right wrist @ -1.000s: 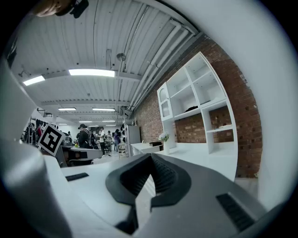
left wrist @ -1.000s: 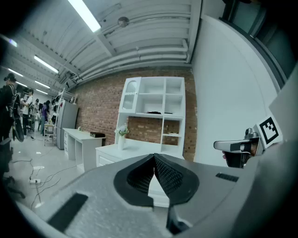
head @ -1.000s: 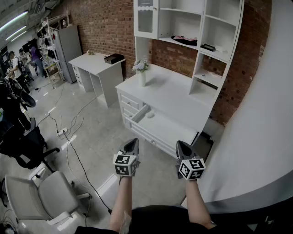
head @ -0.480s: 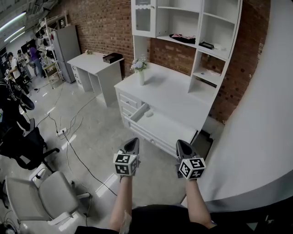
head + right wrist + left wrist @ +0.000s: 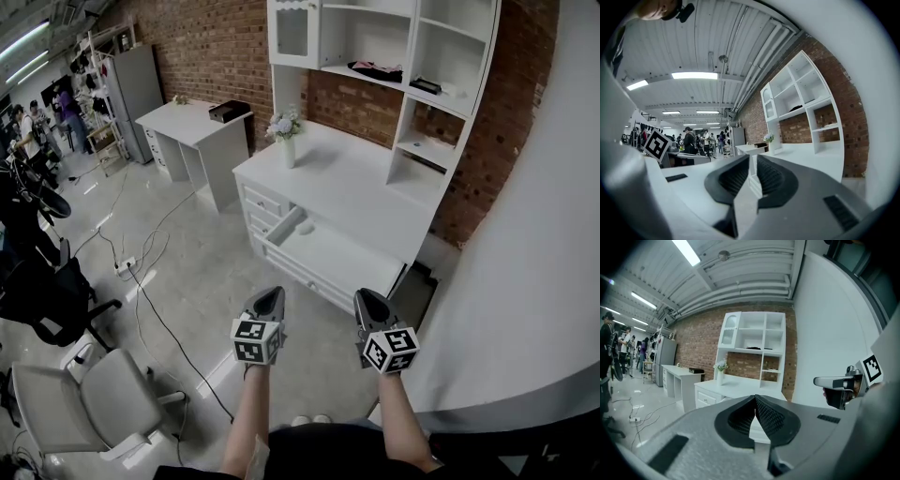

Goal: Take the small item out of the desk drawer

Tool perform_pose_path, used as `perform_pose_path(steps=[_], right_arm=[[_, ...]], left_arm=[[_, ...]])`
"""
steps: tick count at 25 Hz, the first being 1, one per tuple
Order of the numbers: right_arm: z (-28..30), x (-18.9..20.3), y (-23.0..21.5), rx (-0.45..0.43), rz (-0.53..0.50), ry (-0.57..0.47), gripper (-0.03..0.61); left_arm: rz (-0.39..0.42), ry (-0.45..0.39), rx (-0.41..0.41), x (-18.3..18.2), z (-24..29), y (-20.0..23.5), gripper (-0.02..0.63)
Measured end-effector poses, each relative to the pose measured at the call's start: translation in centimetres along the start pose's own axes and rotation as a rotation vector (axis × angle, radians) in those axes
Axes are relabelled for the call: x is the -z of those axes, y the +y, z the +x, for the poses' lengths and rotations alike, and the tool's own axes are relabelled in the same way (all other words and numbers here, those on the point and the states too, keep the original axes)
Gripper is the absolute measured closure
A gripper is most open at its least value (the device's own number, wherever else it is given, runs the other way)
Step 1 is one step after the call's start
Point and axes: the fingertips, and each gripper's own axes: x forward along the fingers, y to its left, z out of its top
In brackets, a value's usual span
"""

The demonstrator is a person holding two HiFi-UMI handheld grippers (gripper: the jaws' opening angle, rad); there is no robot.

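A white desk (image 5: 352,192) with a tall hutch stands against the brick wall. Its wide drawer (image 5: 342,267) is pulled out, and a small pale item (image 5: 307,227) lies in the drawer's far left corner. Both grippers hang side by side in the air over the floor, well short of the drawer. My left gripper (image 5: 271,293) is shut and holds nothing; in the left gripper view its jaws (image 5: 755,398) meet at the tips. My right gripper (image 5: 362,296) is also shut and holds nothing (image 5: 753,160).
A vase of flowers (image 5: 285,132) stands on the desktop's left end. A second white desk (image 5: 192,127) with a dark box is further left. Office chairs (image 5: 98,398) and floor cables (image 5: 155,281) lie to the left. A curved white wall (image 5: 544,244) closes the right side. People stand far back left.
The desk and drawer have shifted slightly up and left in the head view, and shoe tips now show at the bottom. Both grippers stay side by side, shut.
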Motion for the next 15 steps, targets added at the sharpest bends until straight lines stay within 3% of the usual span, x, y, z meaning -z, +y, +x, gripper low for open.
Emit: perform_pose_path(steps=[2,4,15], right_arm=[[0.2,0.1,0.2,-0.013,0.03,-0.005,0.468],[0.4,0.1,0.5,-0.015,0.042,-0.007,0.434],[1.2,0.6,1.6,0.013,0.034,-0.014,0.416]], left_arm=[[-0.003,0.002,0.005,0.2,0.0,0.1,0.604],[-0.002,0.001,0.005,0.3,-0.2,0.5,0.604],[0.003,-0.013,0.008,0.1,-1.2,3.8,0.604]])
